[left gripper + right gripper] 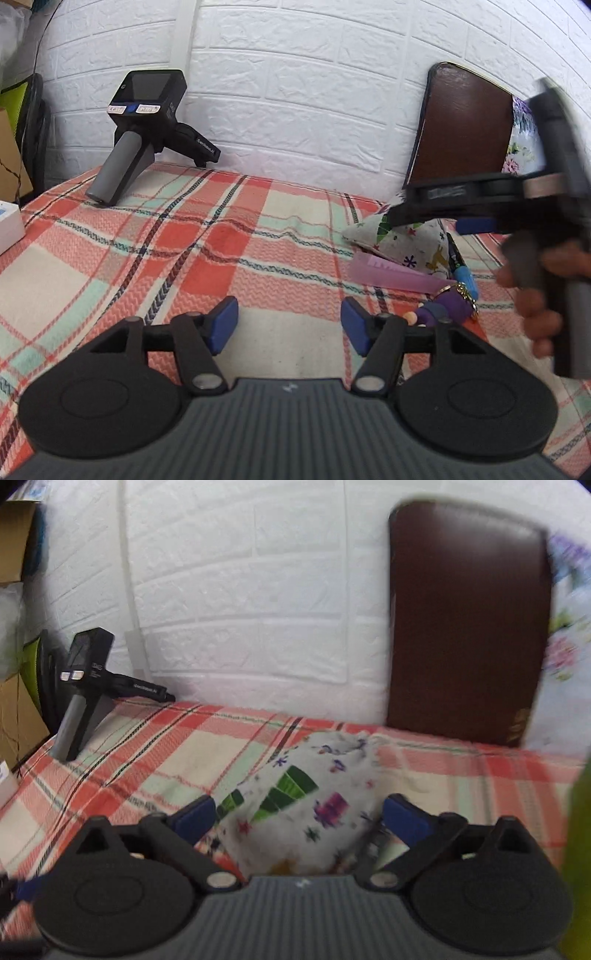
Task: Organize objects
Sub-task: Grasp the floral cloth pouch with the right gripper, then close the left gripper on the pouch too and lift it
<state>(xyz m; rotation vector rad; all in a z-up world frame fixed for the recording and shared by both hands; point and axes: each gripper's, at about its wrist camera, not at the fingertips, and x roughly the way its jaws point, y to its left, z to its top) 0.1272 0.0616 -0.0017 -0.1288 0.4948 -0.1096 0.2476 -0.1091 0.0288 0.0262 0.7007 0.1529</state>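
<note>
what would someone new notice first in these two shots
The red, mint and cream plaid cloth fills both views. A white printed fabric pouch sits between the open fingers of the right gripper, untouched by the pads, with a dark brown board leaning on the white brick wall behind it. At the far left edge, a spare black handheld gripper stands on the cloth.

Object counts on plaid cloth (221, 236)
One printed pouch (306, 812), one pink comb (391, 275), one blue pen (463, 271), one purple keychain figure (443, 308), one spare gripper device (144, 129), one brown board (465, 624).
</note>
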